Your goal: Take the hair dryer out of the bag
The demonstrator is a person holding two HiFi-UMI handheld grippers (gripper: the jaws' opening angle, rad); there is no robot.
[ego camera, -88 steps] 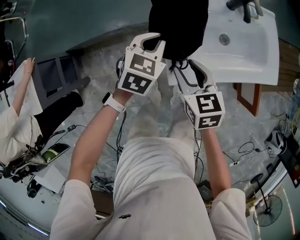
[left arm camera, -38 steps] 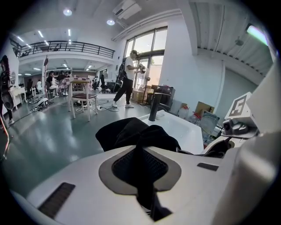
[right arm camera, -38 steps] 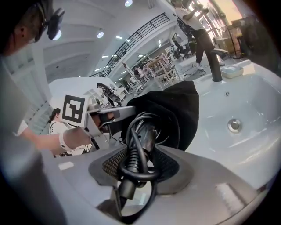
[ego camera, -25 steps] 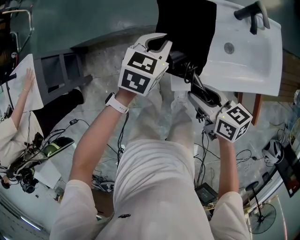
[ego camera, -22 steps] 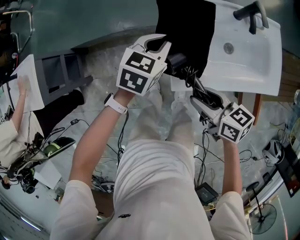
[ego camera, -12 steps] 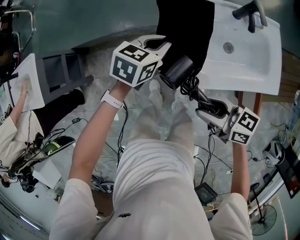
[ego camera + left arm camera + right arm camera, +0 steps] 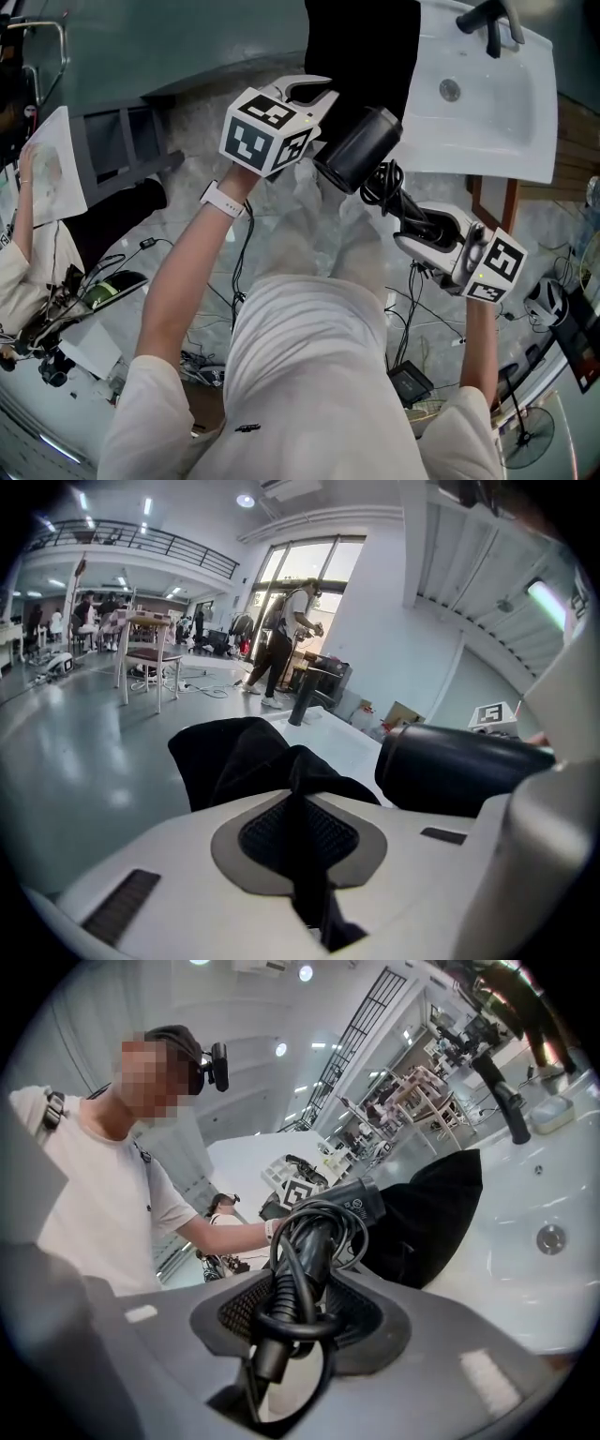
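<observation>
A black bag (image 7: 361, 42) hangs over the edge of the white sink (image 7: 487, 103). My left gripper (image 7: 312, 87) is shut on the bag's rim; the left gripper view shows the black cloth (image 7: 246, 759) pinched between the pads. The black hair dryer (image 7: 357, 150) is outside the bag, barrel toward the bag mouth. My right gripper (image 7: 414, 228) is shut on its handle and coiled cord (image 7: 382, 184). In the right gripper view the handle and cord (image 7: 302, 1258) fill the gap between the jaws, with the bag (image 7: 427, 1211) behind.
The sink's black faucet (image 7: 487, 17) stands at the top right. Cables (image 7: 441, 319) lie across the floor below me, and a small fan (image 7: 534, 422) stands at the lower right. A person (image 7: 28, 225) sits at the left with papers.
The right gripper has drawn the hair dryer out of the bag, down and to the right; its barrel now shows fully. The left gripper keeps its hold on the bag rim.
</observation>
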